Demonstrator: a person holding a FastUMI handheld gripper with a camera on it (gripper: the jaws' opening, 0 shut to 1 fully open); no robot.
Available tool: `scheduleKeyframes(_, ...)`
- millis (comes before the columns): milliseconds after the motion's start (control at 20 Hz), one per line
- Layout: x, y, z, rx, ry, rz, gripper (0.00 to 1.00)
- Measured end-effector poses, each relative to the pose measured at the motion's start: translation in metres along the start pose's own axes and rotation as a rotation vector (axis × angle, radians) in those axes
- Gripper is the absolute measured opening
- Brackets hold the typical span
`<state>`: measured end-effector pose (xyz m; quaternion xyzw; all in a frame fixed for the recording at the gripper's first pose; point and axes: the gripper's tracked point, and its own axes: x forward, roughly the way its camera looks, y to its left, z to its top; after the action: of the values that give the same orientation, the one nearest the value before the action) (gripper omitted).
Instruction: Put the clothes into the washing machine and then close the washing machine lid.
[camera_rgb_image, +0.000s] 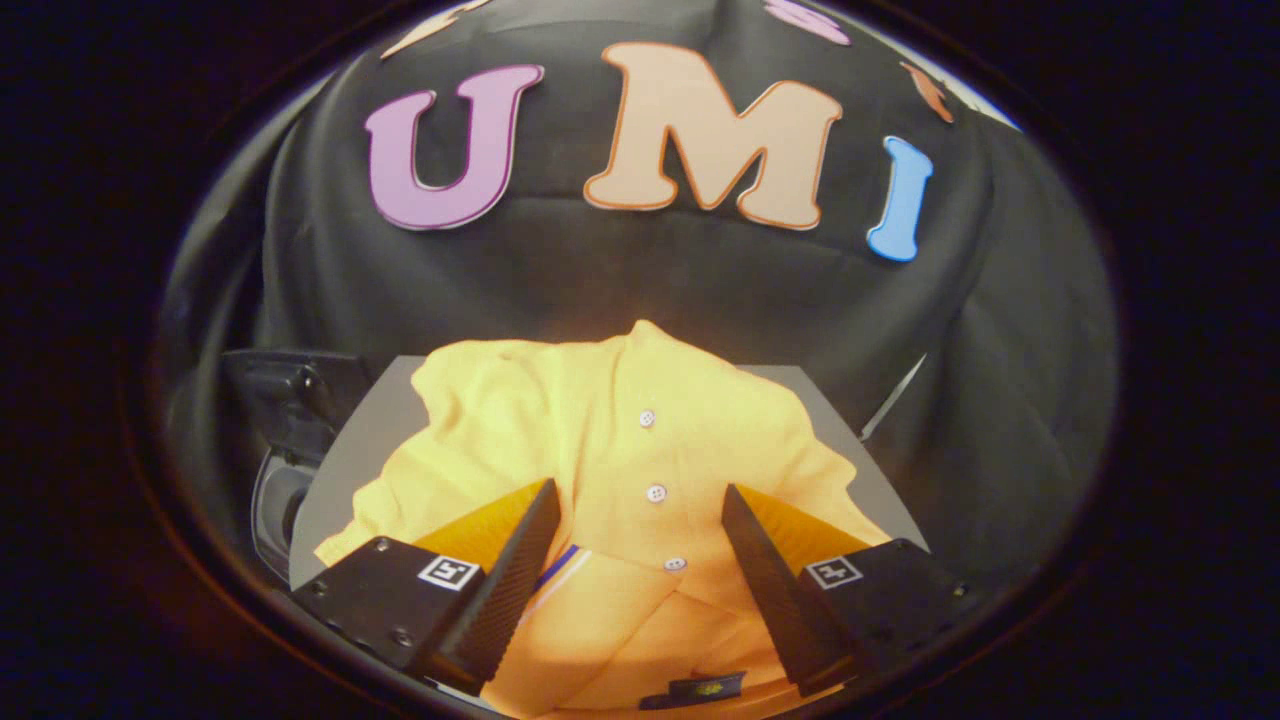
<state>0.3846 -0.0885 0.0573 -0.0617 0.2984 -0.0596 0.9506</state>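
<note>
A yellow polo shirt (620, 440) with white buttons lies crumpled on a grey table (360, 440). Its button placket and collar run between my fingers and just ahead of them. My gripper (640, 505) is open, held low over the shirt, one finger on each side of the placket. Whether the fingertips touch the cloth I cannot tell. A dark washing machine (285, 450) stands off the table's left edge, partly hidden by the table and my left finger.
The black cloth wall (640, 280) hangs close behind the table. A thin pale rod (893, 398) slants by the table's far right corner. A strip of bare grey table shows left of the shirt.
</note>
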Motion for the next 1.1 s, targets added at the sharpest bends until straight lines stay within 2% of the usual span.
scheduleKeyframes(50, 0.002, 0.001, -0.01, 0.053, 0.058, 0.019, 0.98)
scheduleKeyframes(100, -0.003, -0.002, -0.006, 0.082, 0.045, 0.022, 0.93)
scheduleKeyframes(200, -0.001, -0.007, -0.008, 0.047, 0.043, 0.007, 0.83)
scheduleKeyframes(250, -0.001, -0.008, -0.004, 0.018, 0.002, 0.003, 0.78)
scheduleKeyframes(300, 0.002, -0.005, -0.004, 0.009, -0.027, 0.003, 0.78)
scheduleKeyframes(450, -0.002, -0.003, 0.0, 0.01, -0.071, -0.023, 0.47)
scheduleKeyframes(600, -0.012, 0.003, -0.01, 0.022, -0.055, -0.051, 0.29)
scheduleKeyframes(650, -0.015, 0.008, -0.007, -0.012, -0.091, -0.04, 0.21)
scheduleKeyframes(700, -0.014, 0.013, -0.01, -0.076, -0.104, -0.021, 0.21)
scheduleKeyframes(750, -0.018, 0.011, -0.008, -0.126, -0.126, -0.023, 0.16)
scheduleKeyframes(800, -0.021, 0.013, -0.008, -0.119, -0.141, -0.036, 0.1)
scheduleKeyframes(1000, -0.027, 0.015, -0.008, -0.063, -0.17, -0.004, 0.02)
scheduleKeyframes(1100, -0.032, 0.015, -0.008, -0.021, -0.176, 0.013, 0.01)
